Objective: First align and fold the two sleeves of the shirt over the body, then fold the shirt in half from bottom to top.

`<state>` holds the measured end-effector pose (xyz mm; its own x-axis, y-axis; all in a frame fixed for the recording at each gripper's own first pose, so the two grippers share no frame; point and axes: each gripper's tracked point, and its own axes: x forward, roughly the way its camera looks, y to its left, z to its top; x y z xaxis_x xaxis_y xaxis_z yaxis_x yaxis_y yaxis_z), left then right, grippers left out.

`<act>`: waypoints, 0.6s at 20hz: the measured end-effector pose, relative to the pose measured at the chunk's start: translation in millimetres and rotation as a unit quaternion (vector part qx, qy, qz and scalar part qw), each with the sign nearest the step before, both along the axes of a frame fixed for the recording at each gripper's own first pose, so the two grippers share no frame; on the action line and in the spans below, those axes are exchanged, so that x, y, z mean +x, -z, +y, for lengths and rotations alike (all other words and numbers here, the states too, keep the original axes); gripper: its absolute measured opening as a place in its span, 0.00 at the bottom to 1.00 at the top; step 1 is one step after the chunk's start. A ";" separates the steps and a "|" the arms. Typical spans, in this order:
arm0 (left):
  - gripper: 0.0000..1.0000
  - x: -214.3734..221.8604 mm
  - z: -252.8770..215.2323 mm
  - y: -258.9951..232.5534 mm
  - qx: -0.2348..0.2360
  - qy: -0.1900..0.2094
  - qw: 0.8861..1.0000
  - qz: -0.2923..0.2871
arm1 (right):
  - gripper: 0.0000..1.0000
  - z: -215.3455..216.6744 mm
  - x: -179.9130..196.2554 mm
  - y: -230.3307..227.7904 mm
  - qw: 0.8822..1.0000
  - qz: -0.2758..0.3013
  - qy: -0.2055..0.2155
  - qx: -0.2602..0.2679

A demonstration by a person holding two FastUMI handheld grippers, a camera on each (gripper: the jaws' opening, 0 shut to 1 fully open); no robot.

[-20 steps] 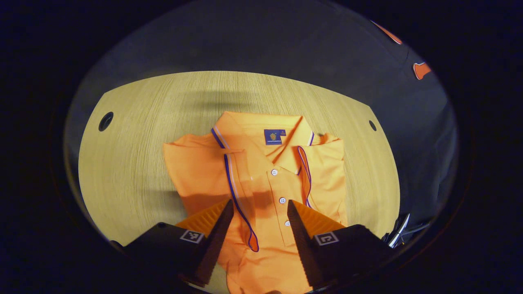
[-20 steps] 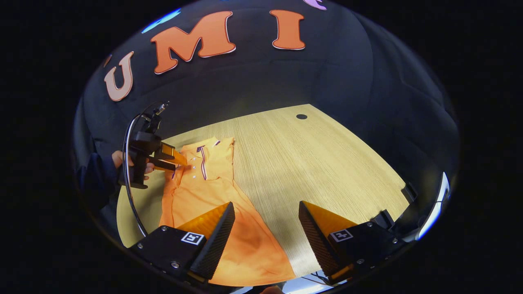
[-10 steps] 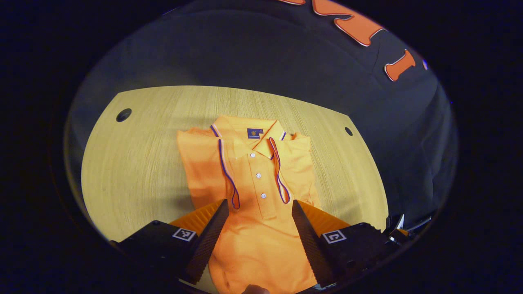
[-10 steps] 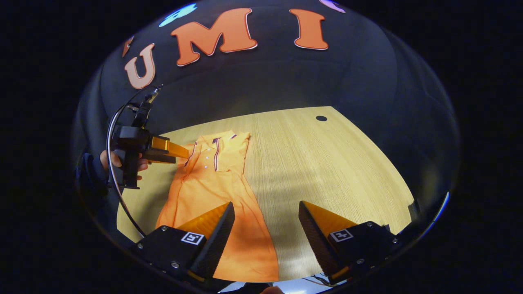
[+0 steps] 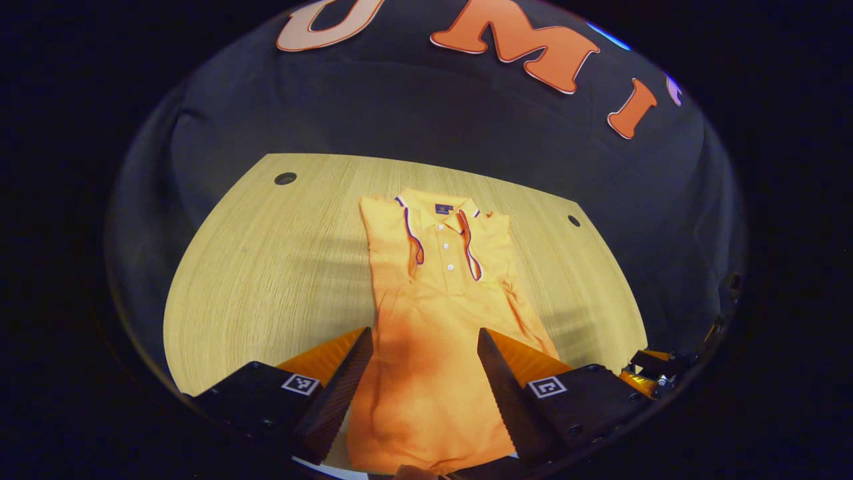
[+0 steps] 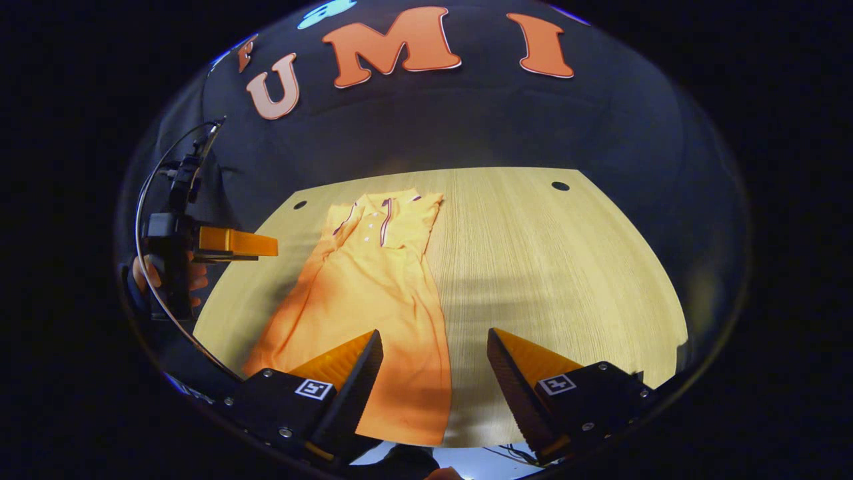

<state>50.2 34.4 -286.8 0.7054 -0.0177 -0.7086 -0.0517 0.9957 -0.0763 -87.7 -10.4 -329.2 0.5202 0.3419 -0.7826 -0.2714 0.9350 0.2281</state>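
The orange shirt [image 5: 436, 313] lies flat on the wooden tabletop [image 5: 266, 267], collar toward the booth wall and hem at the near edge. Both sleeves are already folded in over the body, which gives the garment its narrow, long outline. Judging from that, the sleeve step looks done and the bottom-to-top fold is what remains.

The left tongs [image 5: 423, 373] hang above the lower part of the shirt, fingers apart and holding nothing. From the right gripper view they sit raised off the cloth, to the left of the shirt's collar end, with a hand [image 6: 143, 280] gripping the handle. Held high like this, they leave the fabric undisturbed.

The right tongs [image 6: 433, 380] are likewise spread and empty, poised over the shirt's hem-side right edge. The tabletop to the right of the shirt is bare wood.

Both tongs sit near the hem end — probably because the hem corners are the natural grasp points for lifting the bottom up to the collar. The thin fabric will likely sag between two grips, so the pair should rise together.
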 end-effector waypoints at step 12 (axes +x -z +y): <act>0.99 -132.3 21.5 70.8 0.059 -0.010 0.995 0.080 | 0.97 -11.9 -72.9 51.0 0.995 0.072 -0.063 -0.031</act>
<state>-82.2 55.9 -357.6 0.5826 0.0857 -0.8082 -0.0743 0.9959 0.0520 -160.6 -22.2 -380.1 0.3574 0.3465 -0.8673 -0.3566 0.9089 0.2162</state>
